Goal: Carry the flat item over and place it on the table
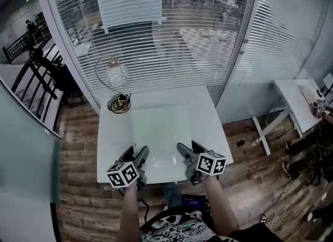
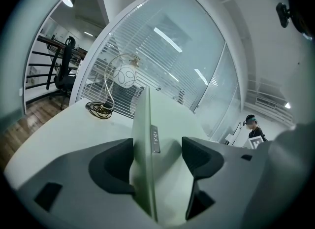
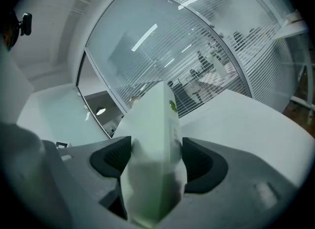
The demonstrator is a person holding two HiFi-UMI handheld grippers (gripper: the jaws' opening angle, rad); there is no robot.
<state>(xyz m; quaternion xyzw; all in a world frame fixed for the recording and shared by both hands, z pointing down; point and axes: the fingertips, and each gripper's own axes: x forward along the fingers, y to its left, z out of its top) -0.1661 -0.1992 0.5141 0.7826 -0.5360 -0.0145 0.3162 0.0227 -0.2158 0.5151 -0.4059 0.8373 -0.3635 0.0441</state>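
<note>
Pale green board (image 1: 161,129) over white table (image 1: 112,142), slatted glass wall (image 1: 156,38) behind.

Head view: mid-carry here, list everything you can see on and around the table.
Table: one, white, centre.
Panel: one, pale green, flat over table's middle, near edge between both tools.
Lamp: one, clear globe, table's far left corner.
Side table: one, white, far right.
Left tool: one, grey, jaws round panel's edge, gap at one pad.
Right tool: one, grey, shut on panel's edge.
</note>
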